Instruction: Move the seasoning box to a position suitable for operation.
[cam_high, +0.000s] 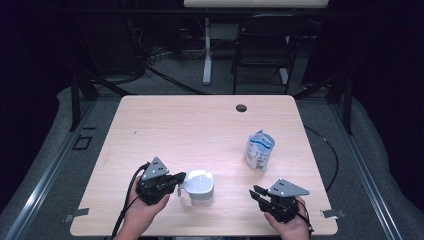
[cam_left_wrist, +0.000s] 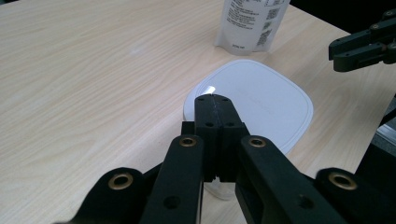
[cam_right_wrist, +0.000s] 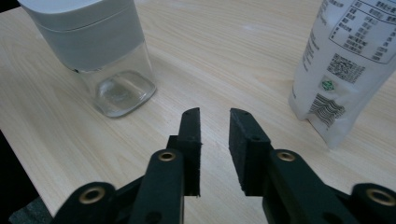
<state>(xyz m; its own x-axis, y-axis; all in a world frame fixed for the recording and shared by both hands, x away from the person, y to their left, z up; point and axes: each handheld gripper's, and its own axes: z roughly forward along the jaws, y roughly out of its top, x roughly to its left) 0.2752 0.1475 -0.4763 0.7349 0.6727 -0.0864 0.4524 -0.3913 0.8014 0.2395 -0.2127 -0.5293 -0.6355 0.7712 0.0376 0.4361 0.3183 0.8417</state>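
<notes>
While the lidded jar (cam_high: 200, 188) stands upright near the front edge of the table (cam_high: 175, 125), your work on it looks barely begun: its white lid (cam_left_wrist: 252, 100) is on and seated square, and nothing has been poured. Through the clear lower wall, seen in the right gripper view, the jar (cam_right_wrist: 105, 60) looks empty; you can see straight to its base.

Your left hand-held gripper (cam_high: 176, 181) sits just beside the jar on its left, its tips at the lid's edge. In the left gripper view the jaws are pressed fully together with nothing between them, hovering over the near corner of the lid; whether they touch it I cannot tell.

Farther out, the white pouch (cam_high: 259, 150) stands upright toward the right of the table, well apart from the jar. Its top looks crumpled, and I cannot tell whether it is sealed or what it holds.

Your right hand-held gripper (cam_high: 257, 193) is at the front right, between jar and pouch but touching neither. Its jaws stand a narrow gap apart, holding nothing.

What is left, as I judge it: get the lid off, bring the pouch over, and fill the jar.
</notes>
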